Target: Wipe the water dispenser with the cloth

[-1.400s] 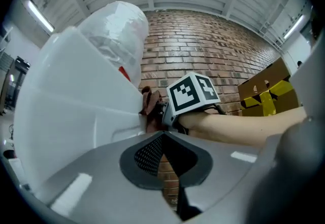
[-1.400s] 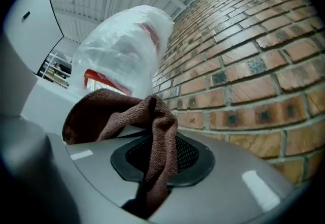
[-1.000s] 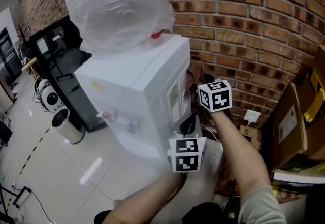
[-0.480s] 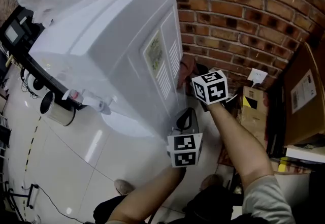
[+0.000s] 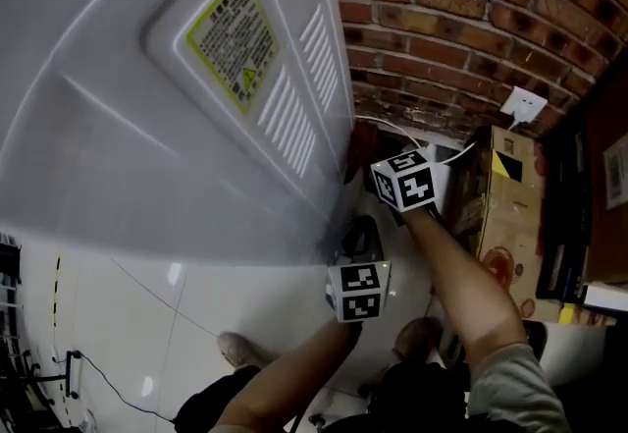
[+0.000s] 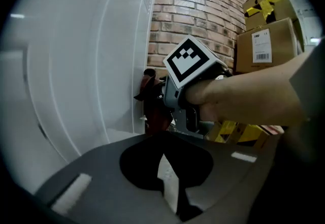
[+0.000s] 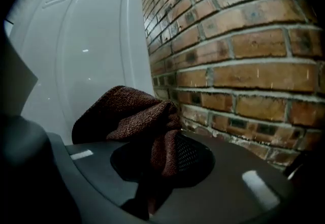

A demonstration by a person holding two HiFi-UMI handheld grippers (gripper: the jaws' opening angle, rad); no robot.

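Left gripper view showed the left claw (image 6: 163, 149) nearest, its 2 jaws pressed together at the tips with nothing between them, aimed along the white side panel of the water dispenser (image 5: 147, 146). Beyond it the right claw (image 7: 157, 159) pinched the brown cloth (image 7: 129, 111). The cloth was a bunched wad bulging out of the jaws toward that panel's rear edge; contact could not be told. The dispenser's ribs and long axis ran upward from the cloth, beside the brick wall (image 7: 244, 55). Farther right stood 2 stacked cardboard boxes (image 6: 279, 35), contents unseen.
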